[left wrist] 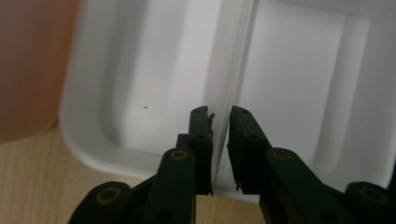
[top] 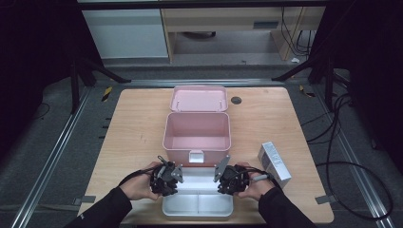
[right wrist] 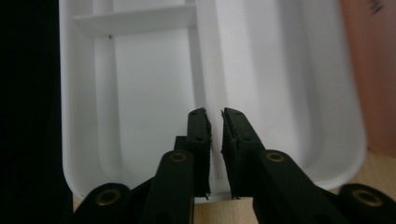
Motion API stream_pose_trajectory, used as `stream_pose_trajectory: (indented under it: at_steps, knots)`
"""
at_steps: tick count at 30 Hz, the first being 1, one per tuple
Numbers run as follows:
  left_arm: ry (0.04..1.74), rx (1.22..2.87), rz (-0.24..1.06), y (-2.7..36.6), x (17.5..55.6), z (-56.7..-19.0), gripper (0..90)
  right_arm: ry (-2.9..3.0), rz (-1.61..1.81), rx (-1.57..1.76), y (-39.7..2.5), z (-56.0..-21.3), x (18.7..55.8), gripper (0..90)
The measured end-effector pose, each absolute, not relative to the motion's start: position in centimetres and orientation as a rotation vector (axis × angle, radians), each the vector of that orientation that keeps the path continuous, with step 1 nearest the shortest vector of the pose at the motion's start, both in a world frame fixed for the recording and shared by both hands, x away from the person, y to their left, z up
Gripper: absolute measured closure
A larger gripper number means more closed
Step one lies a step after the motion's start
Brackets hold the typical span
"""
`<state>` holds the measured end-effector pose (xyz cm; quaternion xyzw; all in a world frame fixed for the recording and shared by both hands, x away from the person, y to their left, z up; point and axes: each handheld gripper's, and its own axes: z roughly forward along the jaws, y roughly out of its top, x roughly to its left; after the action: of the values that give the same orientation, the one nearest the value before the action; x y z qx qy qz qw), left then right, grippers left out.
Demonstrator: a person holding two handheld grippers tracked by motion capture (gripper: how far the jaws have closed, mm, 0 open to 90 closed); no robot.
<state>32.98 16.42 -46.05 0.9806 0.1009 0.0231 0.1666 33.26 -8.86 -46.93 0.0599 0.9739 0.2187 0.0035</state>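
high view: white tray [top: 198, 203] on table [top: 133, 133] near edge, just before open pink box [top: 196, 133]; left gripper [top: 166, 178] and right gripper [top: 230, 179] at its two ends; carton [top: 274, 164] at right.

left gripper view: jaws clamped on tray divider wall [left wrist: 223, 112].

right gripper view: jaws pinch divider [right wrist: 215, 116] too; cross wall [right wrist: 135, 19] shows here. tray looks light, stiff, slippery; hold by thin walls.

In the high view the white tray [top: 197, 203] is partly covered at its far corners by both grippers. The printing on the small carton [top: 274, 164] at right is too small to read. In the left gripper view the pink box [left wrist: 32, 70] is blurred and cut off at the left edge.
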Motion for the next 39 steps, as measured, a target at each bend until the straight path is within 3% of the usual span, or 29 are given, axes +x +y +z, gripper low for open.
stream_pose_trajectory:
  at_steps: [5,10,18,24,39]
  knots:
    - [0.397,2.667,0.16,17.8,32.6,-43.0,61.9,2.957,0.834,0.334,-10.2,-44.7,33.5,66.4]
    - [0.575,2.592,0.227,19.8,33.1,-42.3,47.8,2.827,0.933,0.532,-12.3,-42.7,33.9,57.0]
    - [0.899,2.42,0.339,23.9,34.8,-42.5,28.3,2.573,1.027,0.802,-16.0,-39.6,34.9,50.2]
    - [1.074,2.311,0.349,25.0,36.2,-42.8,23.2,2.415,1.022,0.979,-17.6,-37.9,35.7,45.9]
    - [1.222,2.139,0.487,28.1,36.4,-43.0,27.2,2.268,0.875,1.213,-21.0,-38.2,36.0,32.9]
